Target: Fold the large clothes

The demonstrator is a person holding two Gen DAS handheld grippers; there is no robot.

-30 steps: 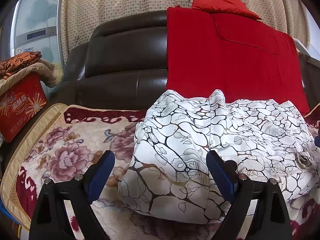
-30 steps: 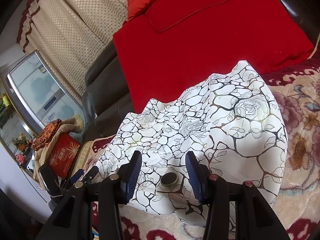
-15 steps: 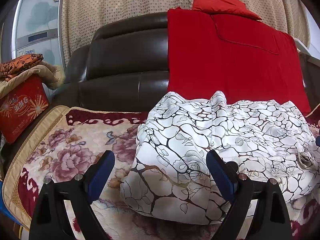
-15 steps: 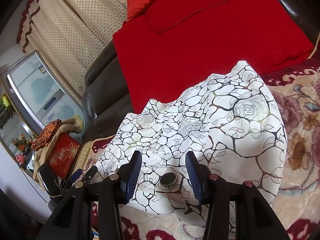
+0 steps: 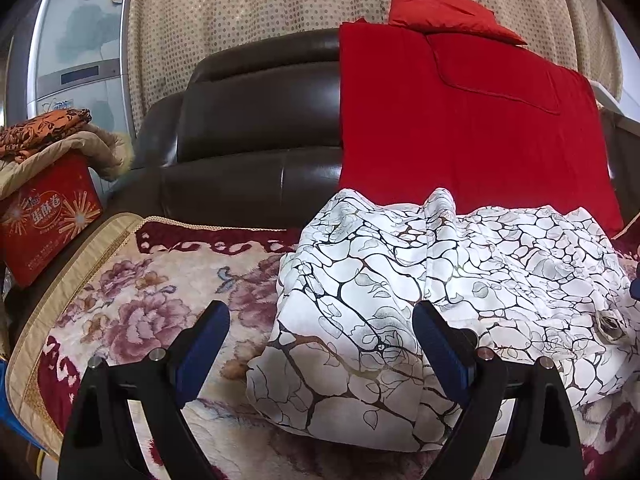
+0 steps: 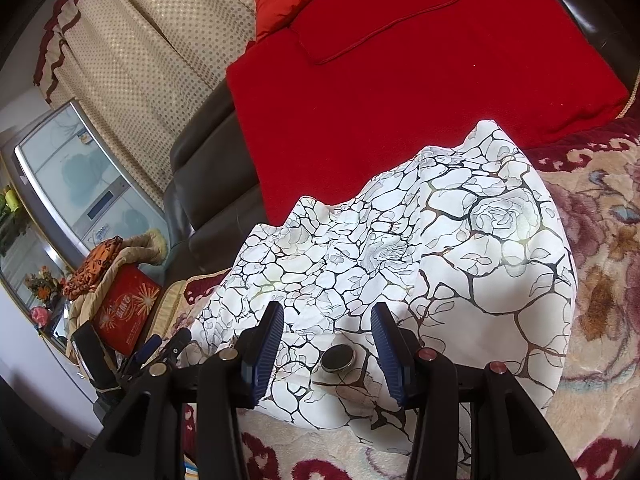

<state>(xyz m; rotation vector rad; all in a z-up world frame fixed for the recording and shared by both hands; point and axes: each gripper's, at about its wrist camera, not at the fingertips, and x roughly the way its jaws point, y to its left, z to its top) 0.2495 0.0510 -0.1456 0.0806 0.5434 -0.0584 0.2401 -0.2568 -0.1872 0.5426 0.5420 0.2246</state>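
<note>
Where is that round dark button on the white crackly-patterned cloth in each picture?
Left wrist view: the button sits far right, near the picture's edge, on the white cloth, right of the left gripper.
Right wrist view: the button lies low in the middle, between the open jaws of the right gripper.
Shared landmark: the red blanket draped over the dark sofa behind the cloth.

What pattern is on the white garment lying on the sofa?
Black crackle-like veins with faint roses on the white garment; clearest in the right wrist view.
</note>
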